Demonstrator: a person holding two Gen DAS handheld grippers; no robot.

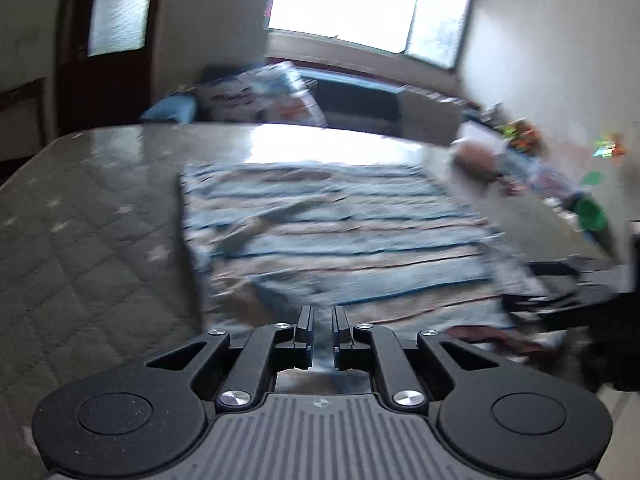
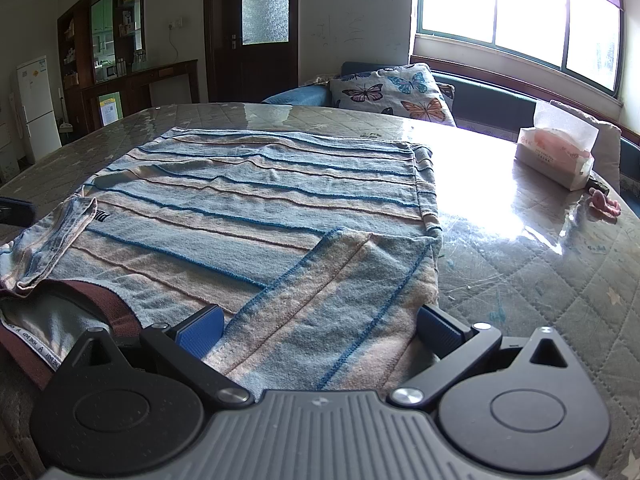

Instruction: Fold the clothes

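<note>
A blue and tan striped shirt (image 2: 256,208) lies flat on the quilted table (image 2: 540,280), its maroon collar (image 2: 108,304) at the near left. The right sleeve (image 2: 320,280) is folded in over the body, and the left sleeve (image 2: 60,240) is also turned in. My right gripper (image 2: 320,332) is open, its blue pads (image 2: 202,330) wide apart with the sleeve's shoulder cloth lying loose between them. In the blurred left wrist view my left gripper (image 1: 322,328) hangs over the shirt's (image 1: 328,232) near edge. Its jaws are almost together, and blur hides any cloth between them.
A tissue box (image 2: 556,156) and a small pink scrap (image 2: 606,204) sit at the table's far right. Behind the table are a butterfly pillow (image 2: 392,92) on a sofa, a window and a dark door (image 2: 256,36). Coloured clutter (image 1: 588,212) lies at the right.
</note>
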